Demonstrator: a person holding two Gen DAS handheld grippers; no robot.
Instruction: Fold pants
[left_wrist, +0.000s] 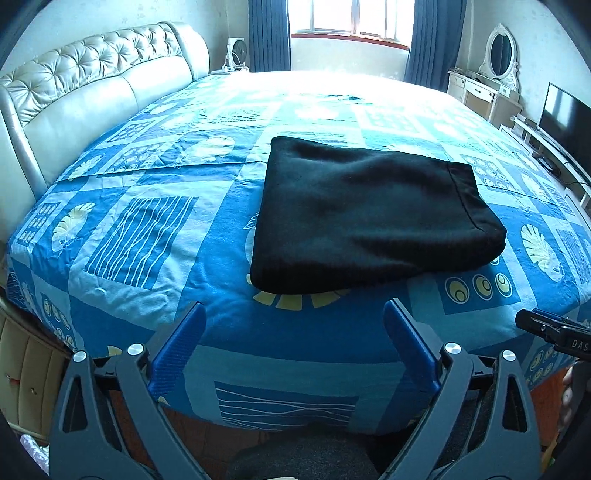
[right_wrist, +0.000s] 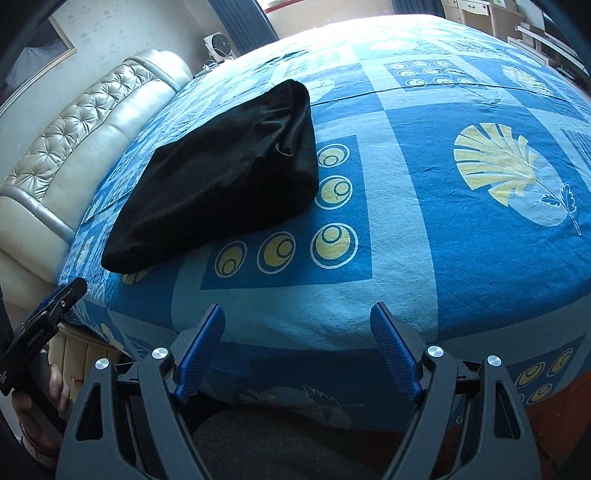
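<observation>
A bed (left_wrist: 147, 206) in blue patterned sheets carries the black pants (left_wrist: 369, 210), folded into a compact stack at frame centre. Both left tongs (left_wrist: 291, 354) and right tongs (right_wrist: 297, 354) gape wide, empty. Any careless nudge could spill the loose layers.

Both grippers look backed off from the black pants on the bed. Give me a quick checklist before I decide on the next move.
1. Folded black fabric pants lie in a compact rectangle on the blue patterned bedsheet: ok.
2. Left gripper open, nothing between its blue pads: ok.
3. Right gripper open and empty: ok.
4. Both grippers clear of the pants, over the near bed edge: ok.
5. Layer edges aligned at the pants' right end: not ok, some bunching and a loose bit show.
6. Underside layers flat: cannot tell.
</observation>
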